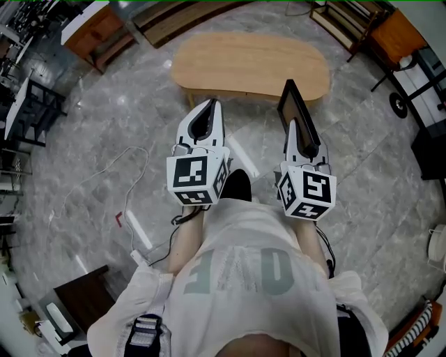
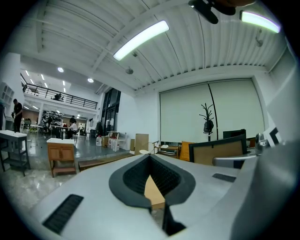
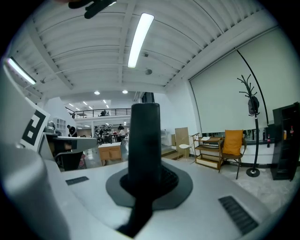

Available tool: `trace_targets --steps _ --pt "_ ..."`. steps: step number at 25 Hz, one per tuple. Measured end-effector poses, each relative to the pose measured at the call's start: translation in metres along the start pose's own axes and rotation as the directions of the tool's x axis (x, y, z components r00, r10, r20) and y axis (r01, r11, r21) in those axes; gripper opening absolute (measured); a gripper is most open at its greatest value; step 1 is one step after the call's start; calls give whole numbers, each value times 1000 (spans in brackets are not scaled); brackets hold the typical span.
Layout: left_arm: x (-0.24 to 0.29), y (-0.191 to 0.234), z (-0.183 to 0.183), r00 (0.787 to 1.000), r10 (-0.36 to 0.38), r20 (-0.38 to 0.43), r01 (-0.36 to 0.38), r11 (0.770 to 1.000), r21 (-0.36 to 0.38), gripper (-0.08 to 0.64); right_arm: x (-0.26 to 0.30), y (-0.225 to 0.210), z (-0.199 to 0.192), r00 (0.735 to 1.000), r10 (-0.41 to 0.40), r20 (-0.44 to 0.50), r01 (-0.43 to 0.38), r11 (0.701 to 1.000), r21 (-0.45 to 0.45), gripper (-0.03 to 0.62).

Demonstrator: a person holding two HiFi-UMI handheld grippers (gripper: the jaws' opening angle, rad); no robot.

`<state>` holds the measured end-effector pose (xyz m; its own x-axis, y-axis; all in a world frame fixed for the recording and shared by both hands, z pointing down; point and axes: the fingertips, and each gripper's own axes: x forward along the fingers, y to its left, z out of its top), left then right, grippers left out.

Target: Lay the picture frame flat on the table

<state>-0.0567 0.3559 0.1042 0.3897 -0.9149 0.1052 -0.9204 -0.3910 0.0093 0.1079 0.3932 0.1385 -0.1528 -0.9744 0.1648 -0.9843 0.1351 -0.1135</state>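
Note:
The picture frame is black and thin, and stands upright on edge in the air just short of the oval wooden table. My right gripper is shut on its lower edge. The right gripper view shows the frame as a dark vertical bar rising from between the pads of the right gripper. My left gripper hovers beside it to the left, shut, with nothing held. In the left gripper view the tips of the left gripper meet, and the frame's tan back shows at the right.
The floor is grey marble. A white cable trails across it at the left. Wooden cabinets and black racks stand at the far left, and shelving at the far right. An orange chair and a coat stand are by the wall.

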Motion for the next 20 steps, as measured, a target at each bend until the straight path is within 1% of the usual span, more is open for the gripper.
trace_targets --steps 5,10,16,20 --pt "6 8 0 1000 23 10 -23 1000 20 11 6 -4 1 1000 5 19 -5 1000 6 17" --pt "24 18 5 999 22 42 -24 999 35 11 22 -10 3 999 0 40 0 1000 4 17" --pt "53 32 6 998 16 63 -18 1000 23 11 44 -18 10 998 -17 58 18 1000 -14 17" --pt "81 38 -1 998 -3 55 2 1000 13 11 69 -25 7 998 -34 44 35 999 -18 17"
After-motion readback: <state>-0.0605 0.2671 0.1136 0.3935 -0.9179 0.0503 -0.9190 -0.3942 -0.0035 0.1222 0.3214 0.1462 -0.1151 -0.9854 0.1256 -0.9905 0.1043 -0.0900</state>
